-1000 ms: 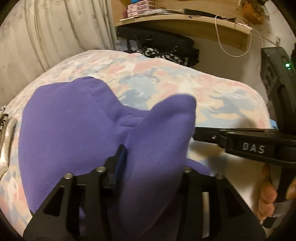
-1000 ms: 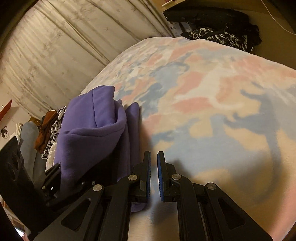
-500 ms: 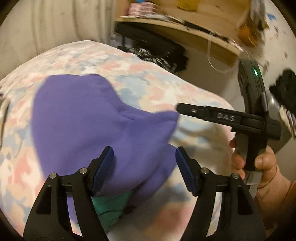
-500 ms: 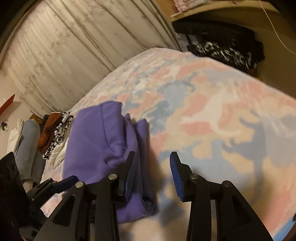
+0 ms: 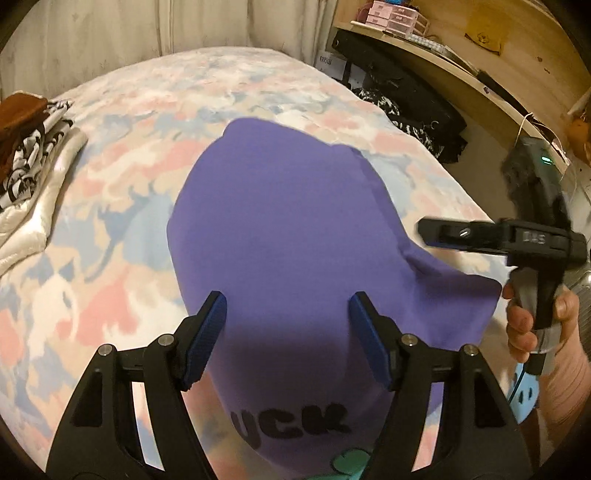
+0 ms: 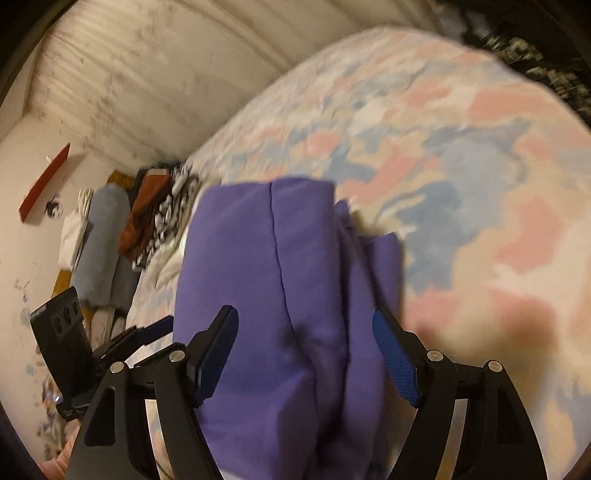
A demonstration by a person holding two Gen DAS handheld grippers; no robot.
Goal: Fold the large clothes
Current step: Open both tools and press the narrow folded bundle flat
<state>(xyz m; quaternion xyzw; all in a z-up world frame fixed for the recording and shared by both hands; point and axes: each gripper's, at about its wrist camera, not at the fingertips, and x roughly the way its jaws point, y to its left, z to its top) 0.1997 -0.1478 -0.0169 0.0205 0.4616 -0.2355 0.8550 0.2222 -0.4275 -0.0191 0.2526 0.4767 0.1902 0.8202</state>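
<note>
A purple sweatshirt (image 5: 288,206) lies folded on the pastel patterned bed cover (image 5: 110,229), with black lettering (image 5: 291,417) on its near end. My left gripper (image 5: 288,325) hovers open above that near end, and its blue pads (image 5: 207,332) do not touch the cloth. In the right wrist view the sweatshirt (image 6: 266,295) is a thick folded bundle with a seam along its top. My right gripper (image 6: 306,350) hangs over it with its jaws opening, the cloth below them and not pinched. The left wrist view has the right gripper (image 5: 480,236) at the sweatshirt's right corner, held by a hand (image 5: 524,325).
A stack of folded clothes (image 5: 33,147) sits on the bed's left side. Black bags (image 5: 406,96) lie on the floor under a wooden shelf (image 5: 461,70) on the right. A curtain (image 5: 110,29) hangs behind the bed. Pillows (image 6: 103,243) lie beyond the stack.
The left gripper let go of the raised purple fold, which now lies flat, and pulled back. The right gripper went from shut to wide open and rose over the sweatshirt.
</note>
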